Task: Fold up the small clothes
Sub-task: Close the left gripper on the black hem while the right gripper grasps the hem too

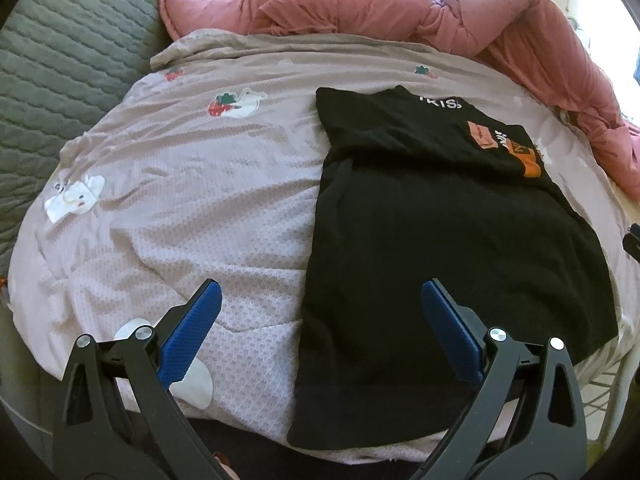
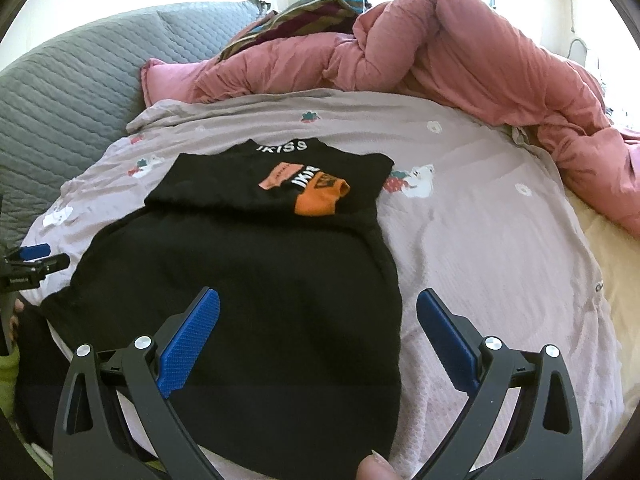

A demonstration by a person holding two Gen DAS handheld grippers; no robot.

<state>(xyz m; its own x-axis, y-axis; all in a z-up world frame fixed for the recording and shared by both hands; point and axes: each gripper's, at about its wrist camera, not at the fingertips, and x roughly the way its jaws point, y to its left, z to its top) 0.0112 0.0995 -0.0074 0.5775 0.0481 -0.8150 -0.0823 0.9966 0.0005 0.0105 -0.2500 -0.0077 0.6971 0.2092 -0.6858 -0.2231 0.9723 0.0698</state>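
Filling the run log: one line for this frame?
left gripper open | right gripper open | black top flat on bedsheet, sleeves folded in

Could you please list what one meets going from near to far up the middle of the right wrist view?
Open right tool → black knit garment body → orange and black folded sleeve with white lettering → white-lettered black collar → mauve waffle bedsheet with strawberry prints → rumpled pink duvet.

Bed (image 2: 500,248) covered by mauve sheet (image 1: 192,200) with strawberry and white animal prints. Black shirt (image 2: 248,280) lies flat on sheet, sleeves folded in, collar toward far end. Pink quilt (image 2: 460,52) bunched along far edge. Striped cloth (image 2: 304,16) behind quilt.
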